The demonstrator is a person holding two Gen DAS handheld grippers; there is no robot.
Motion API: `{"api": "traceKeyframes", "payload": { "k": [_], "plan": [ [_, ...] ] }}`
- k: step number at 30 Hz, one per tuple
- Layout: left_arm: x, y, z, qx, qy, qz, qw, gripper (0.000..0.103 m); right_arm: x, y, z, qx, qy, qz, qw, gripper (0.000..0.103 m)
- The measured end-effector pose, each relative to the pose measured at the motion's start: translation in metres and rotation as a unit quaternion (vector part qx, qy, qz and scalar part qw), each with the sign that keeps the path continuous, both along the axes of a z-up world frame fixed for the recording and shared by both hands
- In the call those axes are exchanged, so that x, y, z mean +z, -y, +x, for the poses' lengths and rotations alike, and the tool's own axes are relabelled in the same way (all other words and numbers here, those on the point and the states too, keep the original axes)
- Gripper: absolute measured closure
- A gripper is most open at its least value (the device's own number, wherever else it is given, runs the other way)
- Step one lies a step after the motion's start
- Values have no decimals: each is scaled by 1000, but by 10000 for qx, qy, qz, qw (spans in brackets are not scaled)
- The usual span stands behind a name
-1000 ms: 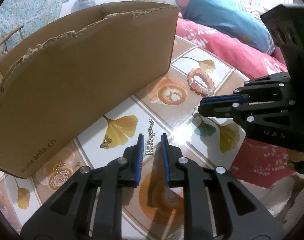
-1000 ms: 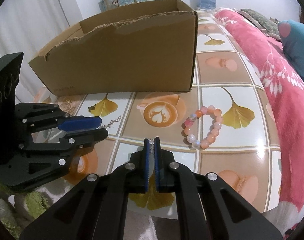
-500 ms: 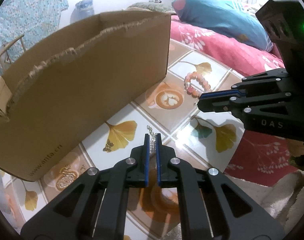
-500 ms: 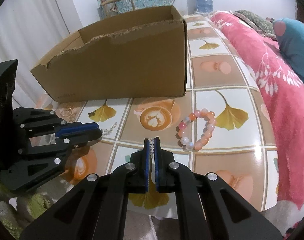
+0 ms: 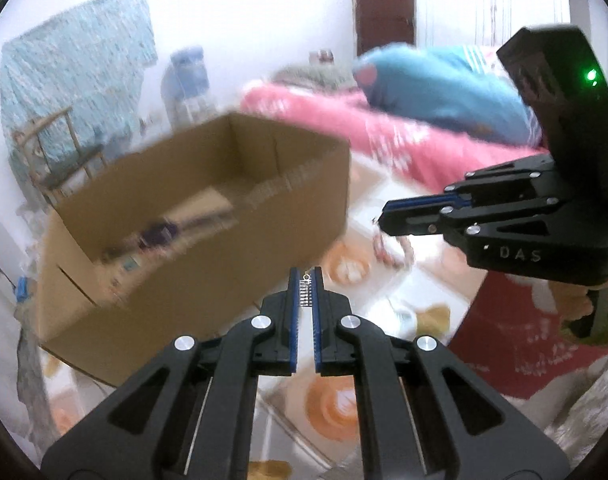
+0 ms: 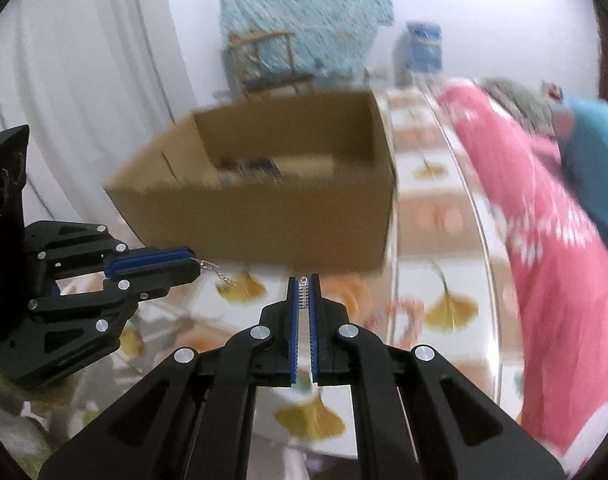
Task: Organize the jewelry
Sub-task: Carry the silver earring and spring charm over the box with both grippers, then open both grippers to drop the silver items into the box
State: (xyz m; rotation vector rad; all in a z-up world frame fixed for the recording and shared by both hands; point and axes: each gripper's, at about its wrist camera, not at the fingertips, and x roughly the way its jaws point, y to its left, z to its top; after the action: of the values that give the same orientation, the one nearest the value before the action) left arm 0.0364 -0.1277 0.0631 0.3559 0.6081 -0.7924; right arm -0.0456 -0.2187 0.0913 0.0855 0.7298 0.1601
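Note:
My left gripper (image 5: pixel 305 280) is shut on a small silver earring (image 5: pixel 305 294), lifted above the table in front of the open cardboard box (image 5: pixel 208 236). In the right wrist view the left gripper (image 6: pixel 190 262) shows with the earring's chain (image 6: pixel 216 270) dangling from its tip. My right gripper (image 6: pixel 303 286) is shut on a matching silver earring (image 6: pixel 303 294), also raised and facing the box (image 6: pixel 264 200). It appears in the left wrist view (image 5: pixel 383 218) at the right. A pink bead bracelet (image 6: pixel 399 316) lies on the tablecloth.
The table (image 6: pixel 435 216) has a patterned cloth with ginkgo leaves and coffee cups. The box holds some blurred items (image 5: pixel 160 236). A pink blanket (image 6: pixel 543 248) and a blue pillow (image 5: pixel 443 84) lie on the bed to the right. A chair (image 6: pixel 264 60) stands behind.
Both grippers have risen from table level with their earrings, and the views now look down into the open box. The left gripper closed on its earring a second ago.

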Motion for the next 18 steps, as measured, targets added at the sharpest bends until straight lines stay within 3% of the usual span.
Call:
{"api": "traceKeyframes", "payload": {
  "k": [5,8,10,12,14,18],
  "plan": [
    [50,-24,22,190,370,-425,9982,98,48,-3,27,502,622,81,9968,98],
    [63,-36,50,385,303,-363,9981,98,64,-4,64,865,554,231,9944,98],
    [61,-41,72,462,48,-222,9987,98,64,-9,94,1101,272,332,9930,98],
    [50,-47,103,480,-490,-41,9976,98,57,-14,123,1322,-204,433,9901,98],
    [35,-46,130,434,-1042,227,9934,98,41,-15,161,1458,-862,658,9833,98],
    [14,-49,163,357,-1750,716,9813,98,2,-22,213,1530,-1944,705,9663,98]
  ]
}}
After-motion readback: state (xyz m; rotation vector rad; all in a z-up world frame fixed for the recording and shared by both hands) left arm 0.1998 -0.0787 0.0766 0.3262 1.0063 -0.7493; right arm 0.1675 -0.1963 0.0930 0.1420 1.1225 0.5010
